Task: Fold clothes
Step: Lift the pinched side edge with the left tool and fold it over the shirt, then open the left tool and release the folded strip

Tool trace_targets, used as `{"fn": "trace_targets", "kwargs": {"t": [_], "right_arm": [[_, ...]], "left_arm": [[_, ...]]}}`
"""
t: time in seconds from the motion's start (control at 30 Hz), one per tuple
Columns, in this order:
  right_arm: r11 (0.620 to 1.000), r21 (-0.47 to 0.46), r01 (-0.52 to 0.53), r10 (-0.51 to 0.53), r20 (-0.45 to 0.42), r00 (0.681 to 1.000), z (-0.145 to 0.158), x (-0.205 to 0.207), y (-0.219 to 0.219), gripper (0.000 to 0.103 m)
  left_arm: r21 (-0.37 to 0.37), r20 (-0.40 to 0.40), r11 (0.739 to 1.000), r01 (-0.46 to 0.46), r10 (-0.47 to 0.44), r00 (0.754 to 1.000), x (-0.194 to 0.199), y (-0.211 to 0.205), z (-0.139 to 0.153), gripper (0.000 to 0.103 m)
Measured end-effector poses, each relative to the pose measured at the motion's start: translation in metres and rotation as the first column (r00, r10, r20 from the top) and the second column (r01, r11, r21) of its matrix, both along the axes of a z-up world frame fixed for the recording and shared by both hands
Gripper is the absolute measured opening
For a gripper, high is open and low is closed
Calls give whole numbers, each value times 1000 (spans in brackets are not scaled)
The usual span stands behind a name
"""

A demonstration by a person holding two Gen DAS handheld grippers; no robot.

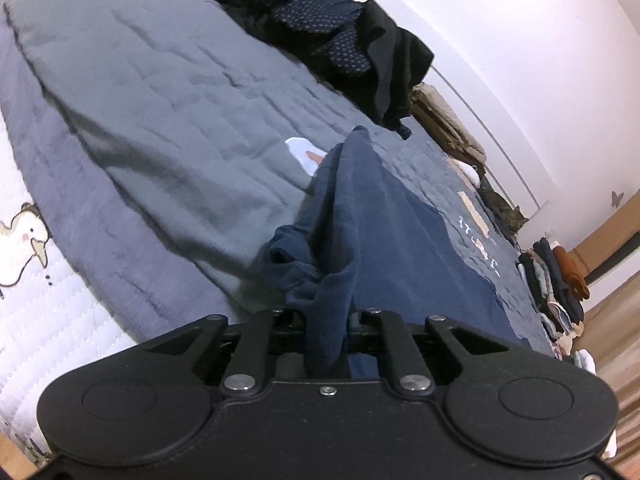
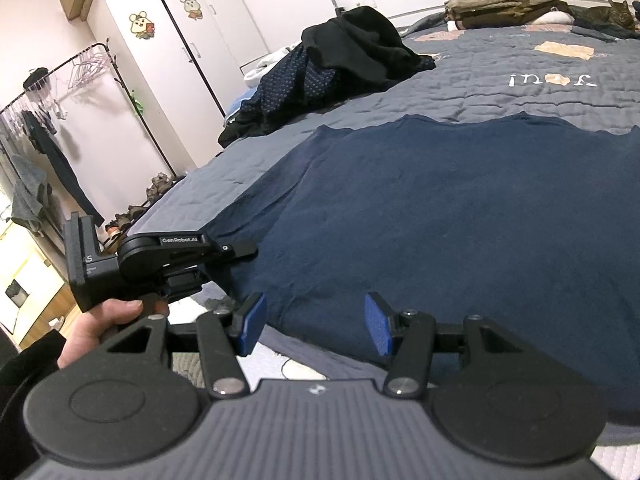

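The left gripper (image 1: pixel 326 320) has its fingers closed on a bunched edge of the navy blue garment (image 2: pixel 440 216), which lies spread flat on the grey quilt (image 1: pixel 160 100) of the bed, near its front edge. The right gripper (image 2: pixel 316 324) hovers just over the near hem of the garment, its blue-padded fingers (image 2: pixel 252 324) standing apart and holding nothing. A pile of dark clothes (image 2: pixel 340 64) lies further back on the bed.

Bed (image 2: pixel 500 60) under grey quilt, navy shirt (image 2: pixel 440 208) and dark clothes pile (image 2: pixel 344 60) atop.
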State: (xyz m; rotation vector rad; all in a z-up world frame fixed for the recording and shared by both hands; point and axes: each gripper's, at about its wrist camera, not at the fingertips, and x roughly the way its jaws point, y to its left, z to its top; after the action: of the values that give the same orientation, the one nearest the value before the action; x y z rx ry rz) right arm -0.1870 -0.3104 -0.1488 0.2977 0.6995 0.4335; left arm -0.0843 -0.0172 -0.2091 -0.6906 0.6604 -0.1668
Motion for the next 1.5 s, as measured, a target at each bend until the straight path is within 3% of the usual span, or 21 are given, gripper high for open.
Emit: {"fn": "trace_targets", "kwargs": {"t": [0.6, 0.87, 1.2, 1.4, 1.5], "right_arm": [[999, 22, 43, -43, 3, 999, 3, -6, -24, 53], [997, 32, 77, -77, 6, 997, 3, -14, -42, 53], [991, 48, 127, -127, -1, 992, 0, -20, -65, 53], [987, 54, 152, -152, -13, 988, -3, -20, -77, 53], [986, 55, 159, -159, -17, 987, -4, -20, -80, 53]], "left_arm": [[114, 114, 989, 94, -107, 988, -4, -48, 24, 10], [140, 159, 973, 185, -206, 965, -5, -83, 30, 10], [236, 153, 900, 366, -407, 901, -8, -138, 26, 10], [340, 52, 819, 461, -506, 861, -11, -170, 6, 10], [367, 37, 803, 469, -517, 855, -12, -174, 1, 10]]}}
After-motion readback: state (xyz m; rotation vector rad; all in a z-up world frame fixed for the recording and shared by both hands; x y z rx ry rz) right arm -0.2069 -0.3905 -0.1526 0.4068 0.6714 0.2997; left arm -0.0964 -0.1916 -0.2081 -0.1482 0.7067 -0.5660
